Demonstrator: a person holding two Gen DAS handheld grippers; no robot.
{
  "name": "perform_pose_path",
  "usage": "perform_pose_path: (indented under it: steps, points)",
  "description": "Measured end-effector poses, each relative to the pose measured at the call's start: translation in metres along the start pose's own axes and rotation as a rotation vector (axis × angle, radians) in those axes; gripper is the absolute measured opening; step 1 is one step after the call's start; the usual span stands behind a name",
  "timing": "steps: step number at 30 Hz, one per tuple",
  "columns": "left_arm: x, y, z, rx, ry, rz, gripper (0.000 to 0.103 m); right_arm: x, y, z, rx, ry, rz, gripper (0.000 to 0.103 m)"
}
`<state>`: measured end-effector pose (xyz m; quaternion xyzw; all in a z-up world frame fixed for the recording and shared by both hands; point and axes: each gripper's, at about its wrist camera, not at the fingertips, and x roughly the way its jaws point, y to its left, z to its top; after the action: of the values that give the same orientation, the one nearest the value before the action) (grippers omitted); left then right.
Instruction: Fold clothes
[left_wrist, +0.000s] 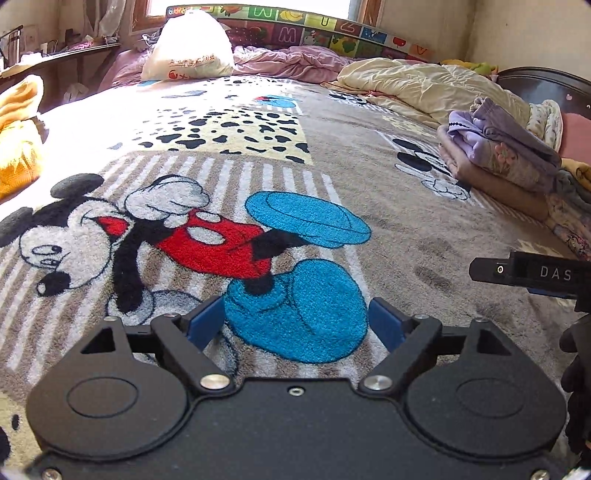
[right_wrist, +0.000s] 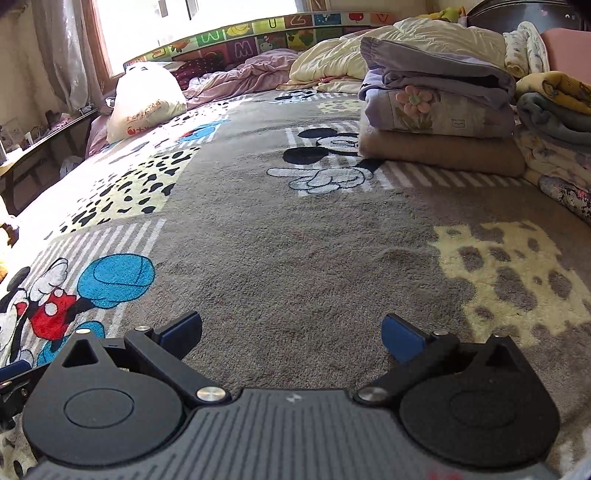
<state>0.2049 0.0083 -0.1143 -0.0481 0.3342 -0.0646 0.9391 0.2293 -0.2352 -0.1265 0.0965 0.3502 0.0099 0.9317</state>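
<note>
Left tongs (left_wrist: 295, 325) and right tongs (right_wrist: 291, 334) held released, empty, above cartoon blanket (right_wrist: 295, 236); folded clothes stack (right_wrist: 439, 122) seen far right.

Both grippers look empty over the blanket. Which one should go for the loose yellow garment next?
Left, probably. The yellow garment lies at the far left of the left gripper view; the right gripper faces the folded stack instead. Both are open and empty.
</note>
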Motion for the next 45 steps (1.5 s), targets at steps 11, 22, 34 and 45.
perform_pose_path:
  steps: [11,22,34,45]
  points:
    - [-0.028,-0.005,0.006,0.047,-0.075,0.021,0.099,-0.034,0.035,-0.006,-0.079,-0.005,-0.006,0.103]
    - [-0.081,0.005,0.013,-0.040,-0.088,0.089,0.103,-0.087,0.055,-0.015,-0.122,-0.051,0.015,0.103]
    - [-0.122,-0.010,0.001,0.025,-0.108,0.104,0.103,-0.131,0.065,-0.025,-0.130,-0.091,0.024,0.103]
    - [-0.135,-0.011,-0.007,0.016,-0.101,0.112,0.103,-0.151,0.067,-0.031,-0.122,-0.111,0.015,0.103]
